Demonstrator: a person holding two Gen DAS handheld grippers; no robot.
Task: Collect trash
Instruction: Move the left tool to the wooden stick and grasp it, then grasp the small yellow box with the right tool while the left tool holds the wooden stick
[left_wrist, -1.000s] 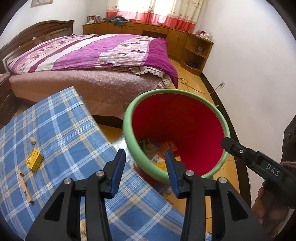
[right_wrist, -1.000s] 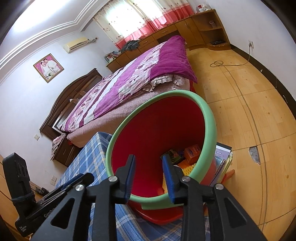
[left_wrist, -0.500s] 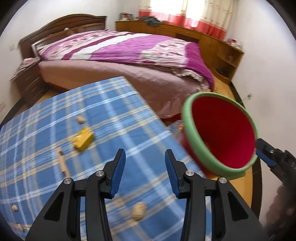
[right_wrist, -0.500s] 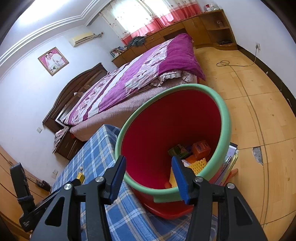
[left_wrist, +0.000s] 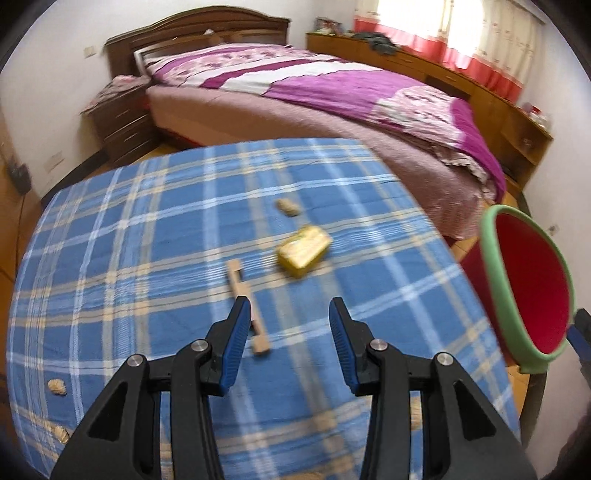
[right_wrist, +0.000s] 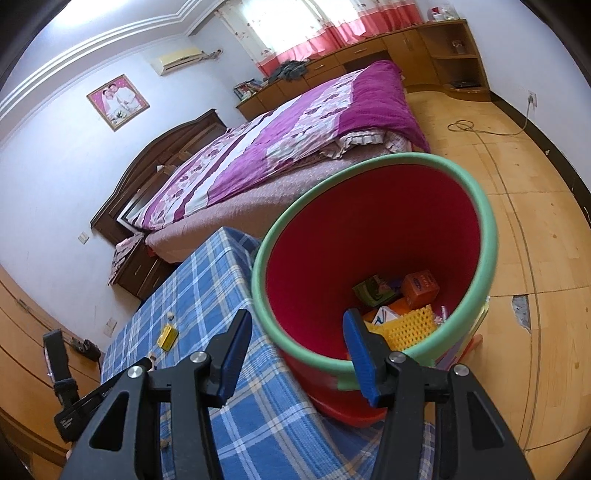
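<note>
- We have our left tongs (left_wrist: 286, 325) parted and empty above the tabletop (left_wrist: 129, 240), which is covered with a blue checked cloth; nothing sits between the pads.
- Just ahead of them lies a wooden stick (left_wrist: 246, 302), its near end beside the left pad. A little further on is a yellow box (left_wrist: 303, 252), and beyond that a peanut shell (left_wrist: 287, 206). More shells (left_wrist: 57, 387) lie scattered toward the left edge.
- Our right tongs (right_wrist: 295, 341) have just been opening and now stand released with nothing between them, hovering at the near rim of the bin (right_wrist: 487, 236). The red, green-rimmed bin stands off the end of the tabletop and already holds several wrappers and small boxes.
- The step in hand looks like picking the next scrap, and the stick is closest.
- To do it well, we should turn the left tongs so the pads cross the stick's narrow width, not run along its length.
- We should come down low enough that the pads bracket the stick without pinching the cloth, which could bunch and drag other scraps.
- A grip near the stick's middle would keep it from tipping on the carry to the bin.
- The left view is blurred, so we should settle before closing.
</note>
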